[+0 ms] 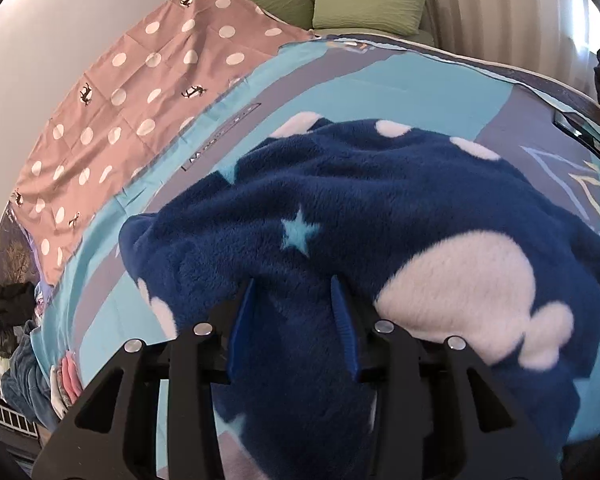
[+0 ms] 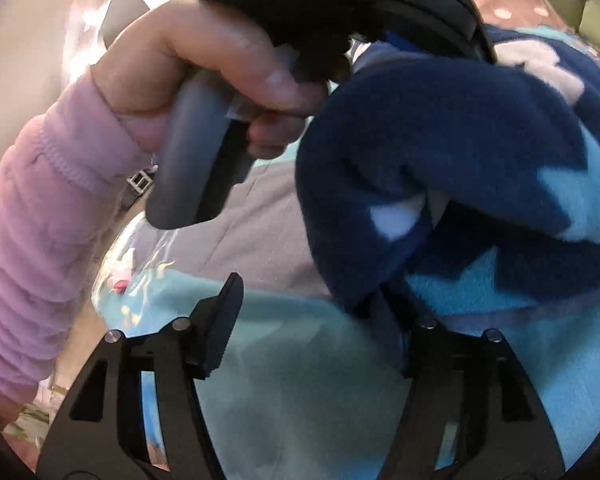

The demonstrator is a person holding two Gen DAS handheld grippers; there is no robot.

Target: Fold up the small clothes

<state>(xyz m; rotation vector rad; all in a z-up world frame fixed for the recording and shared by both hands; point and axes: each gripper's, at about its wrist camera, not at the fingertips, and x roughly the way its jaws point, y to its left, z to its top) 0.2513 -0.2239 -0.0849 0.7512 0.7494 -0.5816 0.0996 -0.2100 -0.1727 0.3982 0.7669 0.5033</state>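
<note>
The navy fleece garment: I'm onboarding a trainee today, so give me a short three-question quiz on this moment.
1. True or false: the left gripper has a bunch of the navy fleece garment between its fingers.
2. The right gripper is: A open, B shut on the fleece, C out of view?
3. What colour are the two pillows behind the bedspread?

Key: 1 true; 2 A; 3 green.

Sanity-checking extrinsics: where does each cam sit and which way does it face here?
Left wrist: on the left gripper, looking along its fingers across the bed; its jaws pinch the navy fleece garment. No hand shows.
Right wrist: on the right gripper, jaws apart, facing the person's left hand and pink sleeve.
Shared: the fleece garment, the blue bedspread.
</note>
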